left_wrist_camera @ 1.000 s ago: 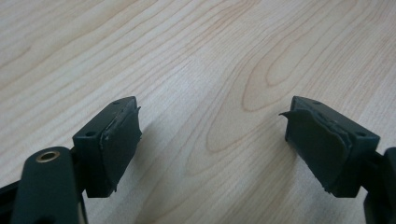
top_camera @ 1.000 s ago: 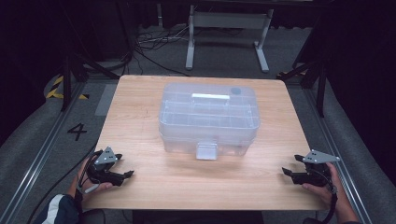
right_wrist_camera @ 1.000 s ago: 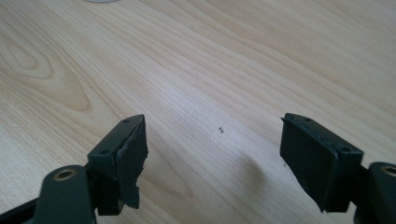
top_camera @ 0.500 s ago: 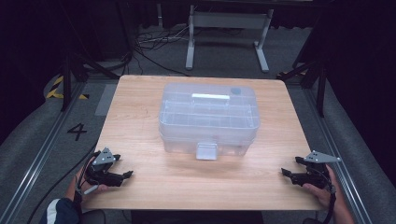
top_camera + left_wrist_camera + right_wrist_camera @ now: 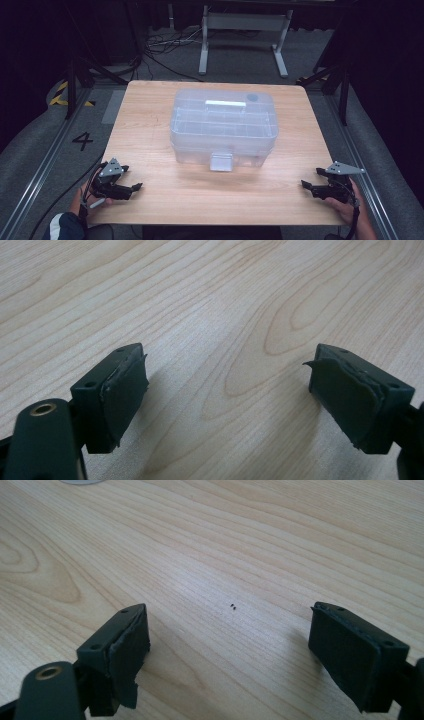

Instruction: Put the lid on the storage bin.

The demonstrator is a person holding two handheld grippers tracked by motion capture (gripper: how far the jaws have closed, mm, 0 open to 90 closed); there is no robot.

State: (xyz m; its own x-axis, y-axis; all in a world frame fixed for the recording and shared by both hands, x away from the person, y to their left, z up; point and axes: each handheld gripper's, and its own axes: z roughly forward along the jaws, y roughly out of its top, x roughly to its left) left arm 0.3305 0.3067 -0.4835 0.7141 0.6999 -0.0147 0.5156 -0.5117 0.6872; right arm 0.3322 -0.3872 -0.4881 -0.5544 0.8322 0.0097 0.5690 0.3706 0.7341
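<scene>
A clear box [image 5: 224,126] with a white handle on its lid sits at the middle of the table [image 5: 150,115], a little toward the far edge, with its front latch [image 5: 221,161] turned to the near edge. That placing looks meant to put the latch in reach of both hands.

The left gripper [image 5: 131,189] rests at the near left corner and the right gripper [image 5: 306,186] at the near right corner, both well apart from the box and pointing inward along the near edge. This looks like a ready pose with the work on the box not yet begun.

In the left gripper view the left jaws stand wide apart over bare wood, with nothing between them. The right jaws have just been opening and now stand wide too, empty, over the grain and two tiny dark specks [image 5: 233,607].

What lies inside the box is hard to tell: the walls are cloudy and only faint dividers show. Both forearms are cut off at the bottom of the high view. A pale rim [image 5: 80,481] at the top of the right gripper view is clipped; I cannot tell what it is.
</scene>
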